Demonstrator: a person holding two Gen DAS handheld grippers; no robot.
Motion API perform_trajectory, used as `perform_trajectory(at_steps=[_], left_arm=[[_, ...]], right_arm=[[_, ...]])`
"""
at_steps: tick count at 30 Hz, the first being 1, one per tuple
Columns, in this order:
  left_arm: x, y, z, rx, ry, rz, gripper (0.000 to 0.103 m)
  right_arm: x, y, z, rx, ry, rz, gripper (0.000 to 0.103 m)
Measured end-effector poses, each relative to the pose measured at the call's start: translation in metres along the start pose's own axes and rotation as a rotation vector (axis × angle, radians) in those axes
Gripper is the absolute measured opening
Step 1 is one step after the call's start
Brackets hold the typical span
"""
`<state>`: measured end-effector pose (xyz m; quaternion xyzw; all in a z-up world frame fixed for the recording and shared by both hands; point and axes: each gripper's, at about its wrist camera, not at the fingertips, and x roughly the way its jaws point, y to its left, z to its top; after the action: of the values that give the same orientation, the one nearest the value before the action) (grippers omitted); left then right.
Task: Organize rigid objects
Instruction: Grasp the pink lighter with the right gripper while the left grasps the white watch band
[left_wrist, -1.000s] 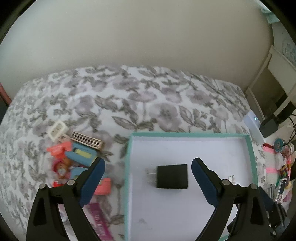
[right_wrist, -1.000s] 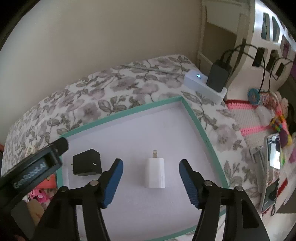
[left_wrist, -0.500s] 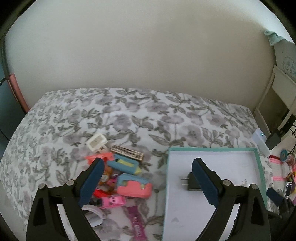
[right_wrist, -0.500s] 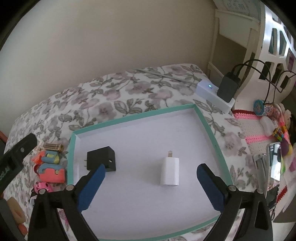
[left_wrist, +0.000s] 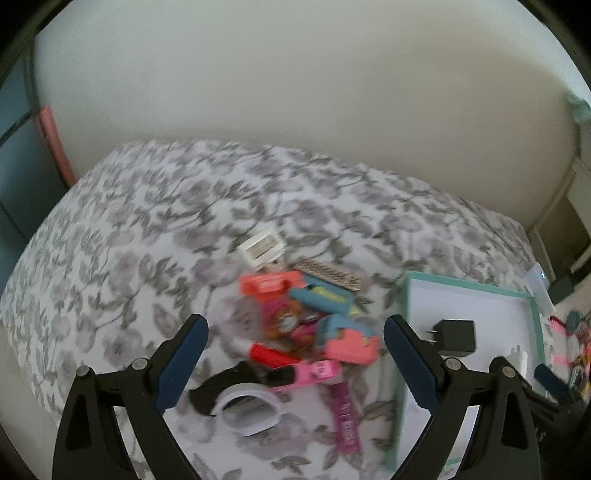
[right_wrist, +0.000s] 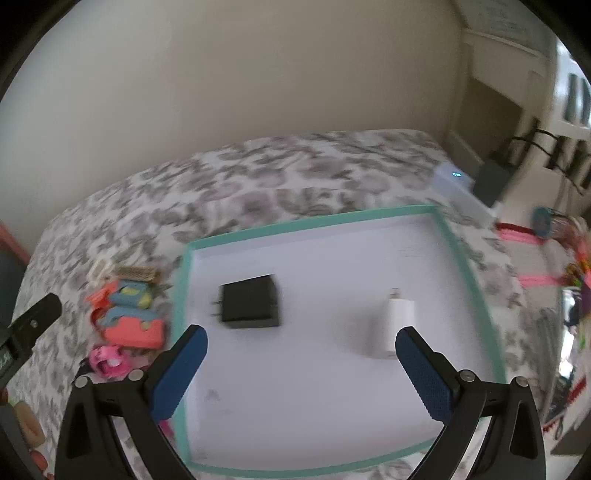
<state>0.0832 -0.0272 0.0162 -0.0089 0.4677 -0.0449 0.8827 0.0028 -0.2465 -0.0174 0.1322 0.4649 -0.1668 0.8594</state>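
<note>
A white tray with a teal rim (right_wrist: 458, 251) lies on the floral bedspread. In it are a black charger (right_wrist: 251, 302) and a white charger (right_wrist: 397, 325). My right gripper (right_wrist: 301, 334) hovers above the tray, open wide, with nothing between its blue pads. Left of the tray is a pile of small items: a coral and blue piece (left_wrist: 351, 347), a blue and yellow piece (left_wrist: 321, 299), a pink item (left_wrist: 314, 373), a white ring (left_wrist: 251, 410) and a white square piece (left_wrist: 262, 247). My left gripper (left_wrist: 293, 325) hangs open over this pile. The tray rim (left_wrist: 465, 288) is at its right.
A white power strip (right_wrist: 458, 188) with a black adapter (right_wrist: 491, 181) sits past the tray's far right corner. Colourful clutter (right_wrist: 554, 229) lines the right edge. A plain wall backs the bed. Bare bedspread (left_wrist: 147, 240) stretches to the left and beyond the pile.
My left gripper swung left from over the tray to above the pile. My right gripper's jaws spread wide apart from around the white charger and shifted left.
</note>
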Motion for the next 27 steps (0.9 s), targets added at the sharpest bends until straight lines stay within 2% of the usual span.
perform_trajectory(at_steps=[6, 11, 14, 18, 20, 27], left_arm=[[0.004, 0.041, 0.005, -0.054, 0.028, 0.059, 0.096], [0.008, 0.063, 0.004, -0.064, 0.061, 0.086, 0.096], [0.014, 0.069, 0.000, -0.078, 0.100, 0.076, 0.096], [0.025, 0.071, -0.009, -0.075, 0.155, 0.075, 0.096], [0.034, 0.070, -0.016, -0.076, 0.194, 0.078, 0.096], [0.059, 0.073, -0.036, -0.104, 0.307, 0.093, 0.096]], right_arm=[[0.008, 0.043, -0.005, -0.073, 0.041, 0.147, 0.103], [0.016, 0.081, -0.011, -0.131, 0.089, 0.220, 0.103], [0.017, 0.095, -0.014, -0.148, 0.103, 0.253, 0.103], [0.020, 0.107, -0.022, -0.165, 0.139, 0.281, 0.102], [0.024, 0.112, -0.027, -0.178, 0.162, 0.290, 0.095], [0.037, 0.122, -0.039, -0.225, 0.223, 0.282, 0.083]])
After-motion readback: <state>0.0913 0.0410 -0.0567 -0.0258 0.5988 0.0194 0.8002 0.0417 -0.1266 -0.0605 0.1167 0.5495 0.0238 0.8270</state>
